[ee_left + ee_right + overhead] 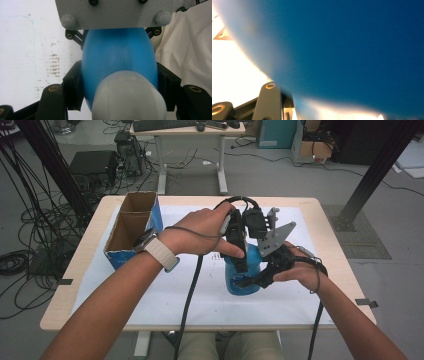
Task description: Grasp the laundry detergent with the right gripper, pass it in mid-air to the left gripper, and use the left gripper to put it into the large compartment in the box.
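Blue plastic bottle [241, 276] with a pale, whitish cap stands on the white sheet covering the wooden counter [70, 285], near its middle, caught between both tools. Left gripper [239, 251] comes down from above; in the left gripper view its fingers [72, 87] are clamped on the bottle's shoulders, just below the cap [128, 97]. Right gripper [255, 281] reaches in from the side, low on the body; its fingers read as closed on the bottle, though the right gripper view is mostly blurred blue surface, so exact contact is hard to confirm.

Open cardboard box [132, 227] with blue sides sits well apart at the left.

Judgement: the step is a two-handed hold, likely to work the cap or lift. Keep the lower grip firm and steady as anchor, avoid squeezing the soft wall, keep the bottle upright, move one hand at a time.
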The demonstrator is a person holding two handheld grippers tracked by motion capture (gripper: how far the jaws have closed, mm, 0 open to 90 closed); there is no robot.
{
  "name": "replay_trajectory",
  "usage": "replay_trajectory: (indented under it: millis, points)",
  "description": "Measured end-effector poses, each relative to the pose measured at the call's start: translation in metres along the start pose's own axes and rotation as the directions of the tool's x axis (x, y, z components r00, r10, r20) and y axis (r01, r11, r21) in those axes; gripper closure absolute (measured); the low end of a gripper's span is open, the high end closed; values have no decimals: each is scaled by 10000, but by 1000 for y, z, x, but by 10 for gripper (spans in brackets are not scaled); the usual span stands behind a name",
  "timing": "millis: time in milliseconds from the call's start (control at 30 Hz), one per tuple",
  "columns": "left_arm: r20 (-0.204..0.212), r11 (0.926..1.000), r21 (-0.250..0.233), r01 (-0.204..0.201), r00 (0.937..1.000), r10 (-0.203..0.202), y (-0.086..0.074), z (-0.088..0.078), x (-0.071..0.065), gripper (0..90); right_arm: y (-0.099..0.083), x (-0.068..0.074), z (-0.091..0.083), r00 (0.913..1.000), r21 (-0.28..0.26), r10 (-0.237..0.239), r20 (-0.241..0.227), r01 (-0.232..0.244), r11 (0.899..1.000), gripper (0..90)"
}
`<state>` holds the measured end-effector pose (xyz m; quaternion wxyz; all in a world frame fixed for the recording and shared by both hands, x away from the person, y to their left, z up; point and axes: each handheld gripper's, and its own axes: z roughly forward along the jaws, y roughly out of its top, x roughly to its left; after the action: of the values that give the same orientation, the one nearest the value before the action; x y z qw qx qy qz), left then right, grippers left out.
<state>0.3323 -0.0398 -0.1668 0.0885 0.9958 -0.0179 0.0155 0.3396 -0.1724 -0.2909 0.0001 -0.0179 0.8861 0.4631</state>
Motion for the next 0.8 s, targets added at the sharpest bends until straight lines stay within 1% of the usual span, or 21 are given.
replay_trajectory:
  millis: [133, 200, 367, 467, 500, 633, 767, 800]
  points:
    - [-22, 10000, 0, -15, 10000, 15, -1, 0, 1, 372, 1, 0, 0, 10000, -29, 27, -54, -27, 10000, 426]
    - [16, 10000, -18, 31, 10000, -31, -2, 1, 1, 372, 0, 0, 1, 10000, 6, 16, 13, -16, 10000, 426]
    - [59, 10000, -7, 24, 10000, -24, -1, 1, 1, 371, 0, 0, 1, 10000, -12, 51, 8, -51, 10000, 426]
    - [19, 10000, -25, -16, 10000, 16, -1, 2, 1, 371, -1, 0, 1, 10000, 8, 40, 19, -40, 10000, 426]
    - [116, 10000, 40, 26, 9999, -26, -1, 1, 2, 371, -1, 0, 1, 10000, 8, 40, 19, -40, 10000, 426]
    - [67, 10000, 5, 15, 10000, -15, -1, 2, 2, 371, -1, 0, 1, 9999, 42, 108, 43, -108, 9999, 426]
    - [35, 10000, -33, -10, 10000, 10, -2, 2, 2, 371, -1, -1, 1, 10000, 53, 89, 26, -89, 9999, 425]
    - [53, 10000, -65, 38, 10000, -37, -2, 2, 2, 371, -1, -1, 1, 10000, 42, 66, 1, -66, 10000, 425]
